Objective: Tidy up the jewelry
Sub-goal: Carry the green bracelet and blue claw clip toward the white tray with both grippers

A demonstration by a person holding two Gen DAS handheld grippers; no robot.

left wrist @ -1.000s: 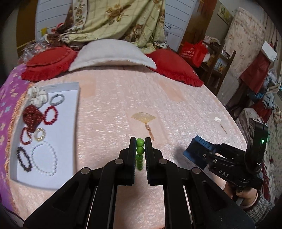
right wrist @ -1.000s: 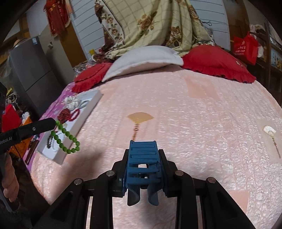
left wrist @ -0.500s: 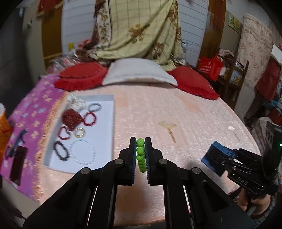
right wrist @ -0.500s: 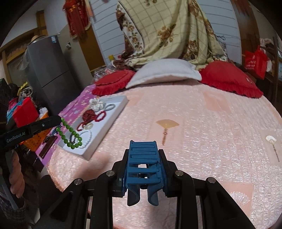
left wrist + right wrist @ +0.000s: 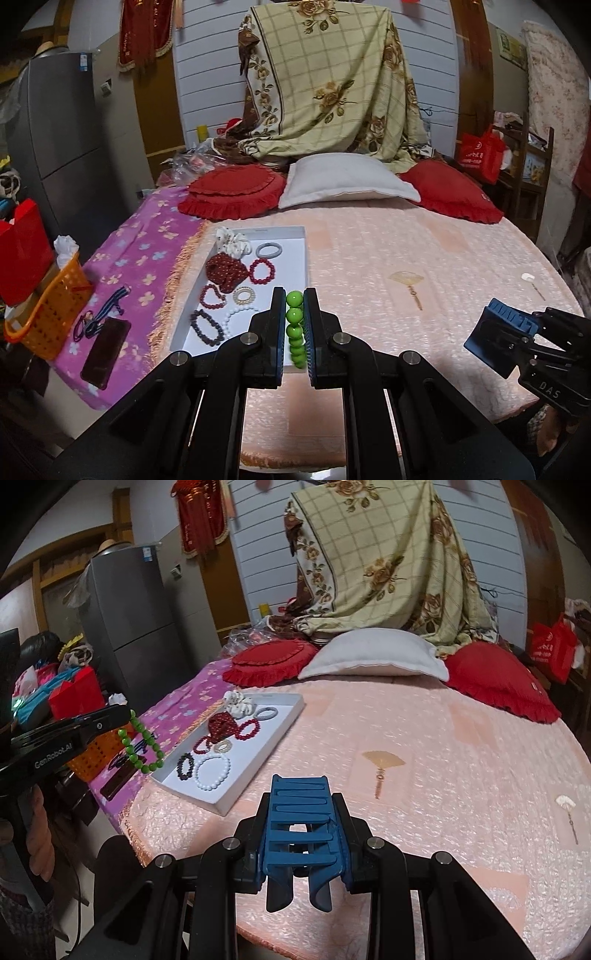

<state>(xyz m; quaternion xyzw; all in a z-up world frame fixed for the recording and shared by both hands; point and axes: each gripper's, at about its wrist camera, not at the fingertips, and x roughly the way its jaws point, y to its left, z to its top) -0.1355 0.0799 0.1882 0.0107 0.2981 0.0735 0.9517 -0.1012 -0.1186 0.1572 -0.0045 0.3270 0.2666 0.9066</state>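
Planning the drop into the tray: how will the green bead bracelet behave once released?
The green bead bracelet hangs limp from the left claw, so it will probably slump. Its round, glossy beads could roll or slide on the white tray.

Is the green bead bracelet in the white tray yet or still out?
Out. The green bead bracelet dangles from the left gripper, in the air beside the white tray.

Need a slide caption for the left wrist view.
Left gripper pinching a green bead bracelet above the white jewelry tray.
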